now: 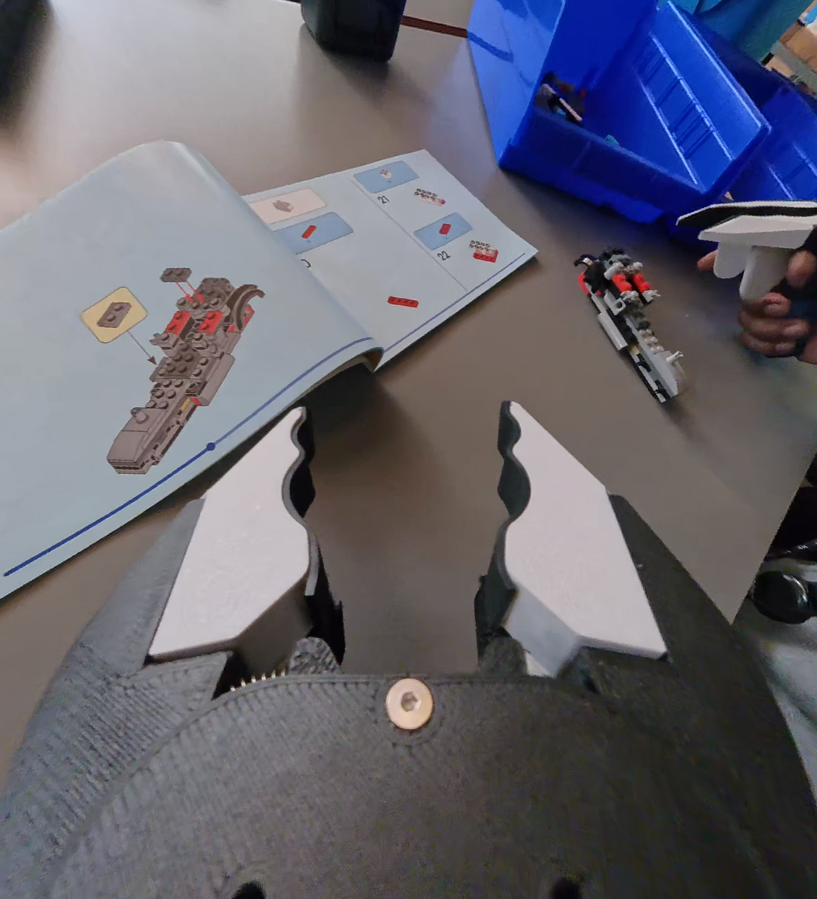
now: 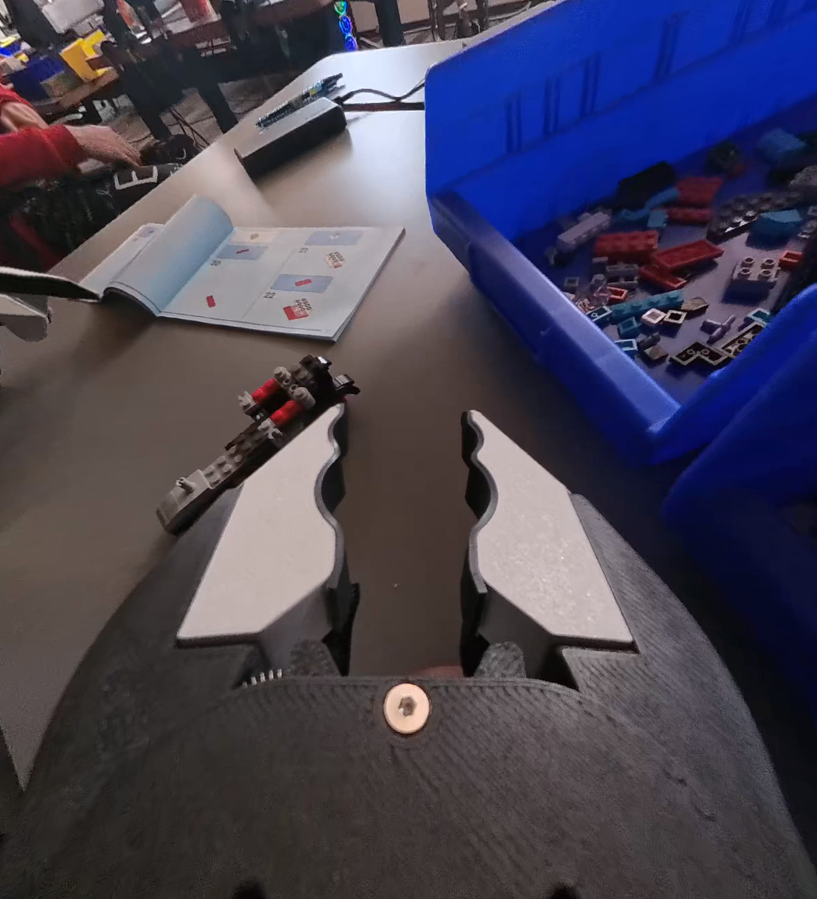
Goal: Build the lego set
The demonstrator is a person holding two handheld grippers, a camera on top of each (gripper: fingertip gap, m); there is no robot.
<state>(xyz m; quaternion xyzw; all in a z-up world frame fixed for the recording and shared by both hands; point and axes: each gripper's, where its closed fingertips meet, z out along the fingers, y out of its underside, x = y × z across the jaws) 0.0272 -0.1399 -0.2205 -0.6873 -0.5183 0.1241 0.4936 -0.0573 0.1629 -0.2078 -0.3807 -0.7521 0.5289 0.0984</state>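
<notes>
Two tools, both spread wide and empty. Left tool [image 1: 406, 413] hovers over bare desk [image 1: 445, 438] at frame centre; right tool [image 2: 404, 418] likewise, low over the desk in the right wrist view.

Partly built lego model [image 2: 255, 442], long and narrow, grey and black with red cylinders near one end, lies flat on the desk. In the right wrist view it sits centre-left, just beside the outer edge of the tool's left-hand finger, partly hidden behind it, not between the jaws. In the left wrist view the model [image 1: 630, 326] is at right of centre, well apart from the left tool, near the right tool [image 1: 756, 233] at the right edge.

Handling, as a judgement: light, rigid plastic, smooth so it may slip, and small stuck-on bits near the red end look likely to pop off if squeezed. Best grip is across the plain grey flat end or the long sides of the body, not the detailed end.

Instruction booklet [image 1: 177, 340] lies open at left. Blue bin [image 2: 591, 311] of loose bricks [image 2: 678, 258] fills the upper right.
</notes>
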